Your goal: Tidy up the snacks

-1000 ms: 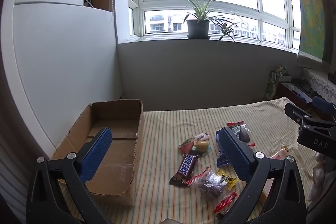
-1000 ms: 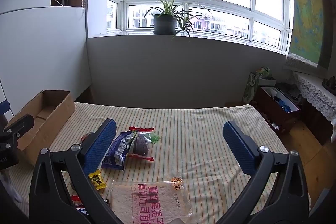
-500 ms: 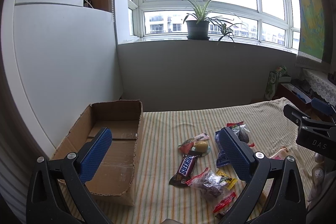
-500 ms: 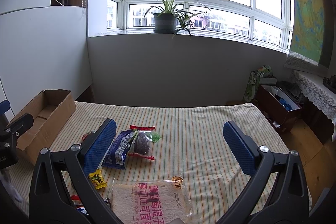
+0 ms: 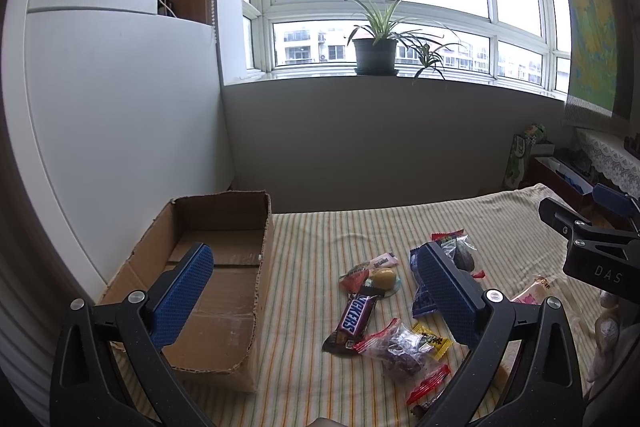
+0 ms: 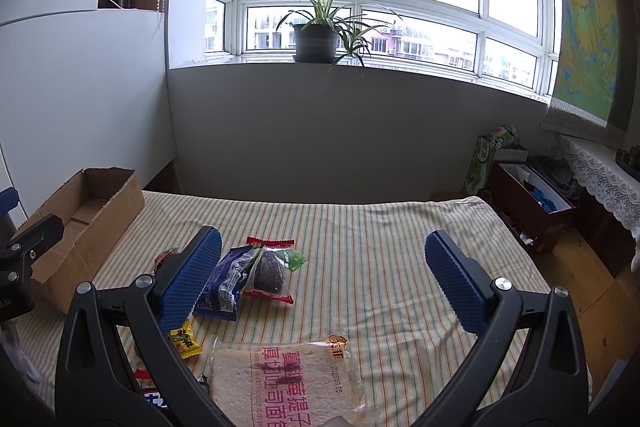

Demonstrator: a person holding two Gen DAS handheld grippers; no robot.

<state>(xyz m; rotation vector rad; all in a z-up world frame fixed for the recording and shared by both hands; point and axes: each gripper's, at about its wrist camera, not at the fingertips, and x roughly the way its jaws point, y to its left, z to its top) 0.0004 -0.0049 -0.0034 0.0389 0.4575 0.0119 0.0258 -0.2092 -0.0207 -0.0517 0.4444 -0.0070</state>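
An empty cardboard box (image 5: 208, 267) lies at the left of the striped cloth; it also shows in the right wrist view (image 6: 80, 211). Loose snacks lie to its right: a Snickers bar (image 5: 352, 319), a clear bag of dark sweets (image 5: 400, 347), a blue packet (image 6: 224, 279), a dark plum bag (image 6: 268, 271), a small yellow packet (image 6: 184, 341) and a packed bread slice (image 6: 288, 383). My left gripper (image 5: 316, 291) is open and empty above the box edge and snacks. My right gripper (image 6: 324, 279) is open and empty above the bread slice.
The striped cloth (image 6: 380, 227) covers the surface up to a grey wall under a window with a potted plant (image 5: 376, 47). A white wall panel (image 5: 100, 127) stands left of the box. A dark storage box (image 6: 532, 211) stands on the floor at the right.
Both grippers drifted very slightly; the snacks and box stay where they were. Both remain open.
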